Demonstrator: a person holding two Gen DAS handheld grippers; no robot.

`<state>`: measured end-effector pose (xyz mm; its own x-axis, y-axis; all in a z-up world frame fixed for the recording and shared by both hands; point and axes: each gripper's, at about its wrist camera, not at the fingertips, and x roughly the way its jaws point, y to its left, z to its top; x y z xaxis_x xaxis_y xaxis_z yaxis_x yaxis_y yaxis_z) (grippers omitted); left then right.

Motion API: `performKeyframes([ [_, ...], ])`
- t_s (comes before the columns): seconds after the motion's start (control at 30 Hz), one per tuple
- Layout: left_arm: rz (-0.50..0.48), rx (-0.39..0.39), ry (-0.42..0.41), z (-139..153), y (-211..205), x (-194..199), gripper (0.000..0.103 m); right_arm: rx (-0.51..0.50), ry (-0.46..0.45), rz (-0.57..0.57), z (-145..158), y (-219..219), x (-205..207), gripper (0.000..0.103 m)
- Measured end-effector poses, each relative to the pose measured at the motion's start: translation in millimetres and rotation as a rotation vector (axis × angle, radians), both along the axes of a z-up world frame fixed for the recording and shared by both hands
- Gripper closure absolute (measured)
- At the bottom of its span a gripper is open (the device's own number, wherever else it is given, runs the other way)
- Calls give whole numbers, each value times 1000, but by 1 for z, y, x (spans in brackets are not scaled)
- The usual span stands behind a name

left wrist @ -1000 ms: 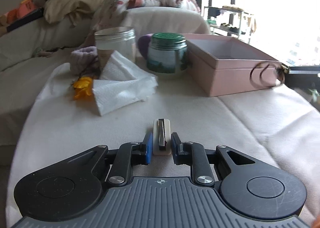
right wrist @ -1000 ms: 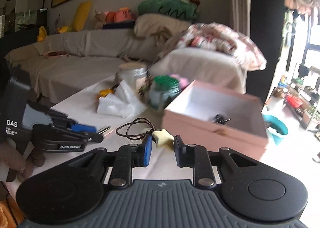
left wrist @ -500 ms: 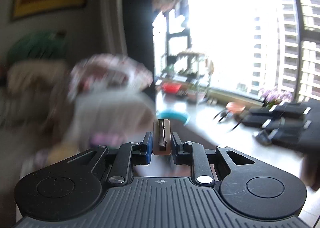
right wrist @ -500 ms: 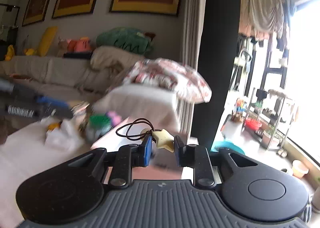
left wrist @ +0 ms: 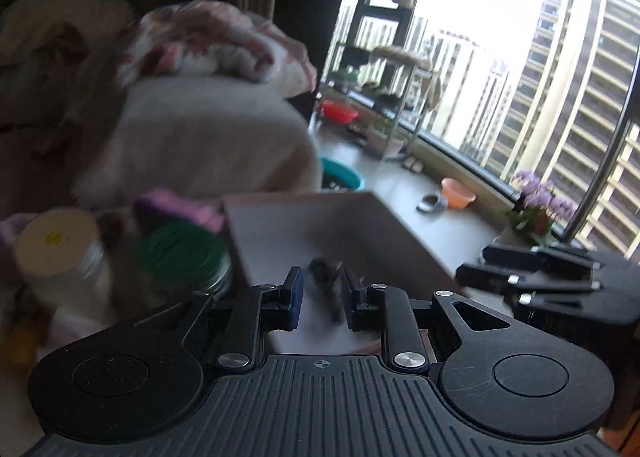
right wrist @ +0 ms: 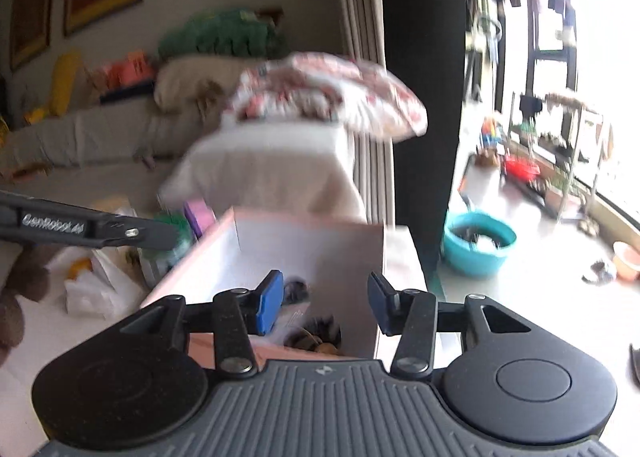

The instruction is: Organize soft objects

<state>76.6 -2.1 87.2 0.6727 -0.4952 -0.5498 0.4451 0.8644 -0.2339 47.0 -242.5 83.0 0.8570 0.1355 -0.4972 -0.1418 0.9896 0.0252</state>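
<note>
1. Blue pads spread wide on the right claw: the star charm and cord it pinched a second ago are gone, and it hangs empty over the pink box.
2. Dark bits lie on the box floor just beneath; too blurred to say whether the charm is among them, though a drop into the box looks likely.
3. Left claw has swung from the table to the box, jaws parted a little. A dark smear sits between them; whether that is the clip it carried, held or falling, I cannot tell.
4. Outward: green-lid jar and white-lid jar stand beside the box, purple soft thing behind, tissue further left.
5. Judgement: both loads delivered or nearly; table items come next.
</note>
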Motion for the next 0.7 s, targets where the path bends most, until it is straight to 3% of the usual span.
performKeyframes([
  [0.1, 24, 27, -15, 5, 36, -5, 79, 44, 41, -9, 6, 3, 7, 57],
  [0.2, 133, 63, -31, 17, 91, -12, 79, 106, 78, 20, 19, 11, 19, 56],
  [0.37, 295, 108, 52, 32, 176, 14, 79, 113, 117, 90, 70, 54, 59, 57],
  [0.47, 334, 109, 74, 51, 210, 31, 79, 253, 155, 119, 113, 77, 94, 57],
  [0.57, 332, 139, 33, 64, 224, 39, 79, 400, 157, 200, 145, 103, 121, 57],
  [0.63, 294, 142, 36, 59, 225, 39, 79, 362, 117, 269, 149, 130, 125, 55],
  [0.7, 253, 119, 69, 42, 221, 34, 79, 272, 119, 364, 132, 160, 122, 49],
])
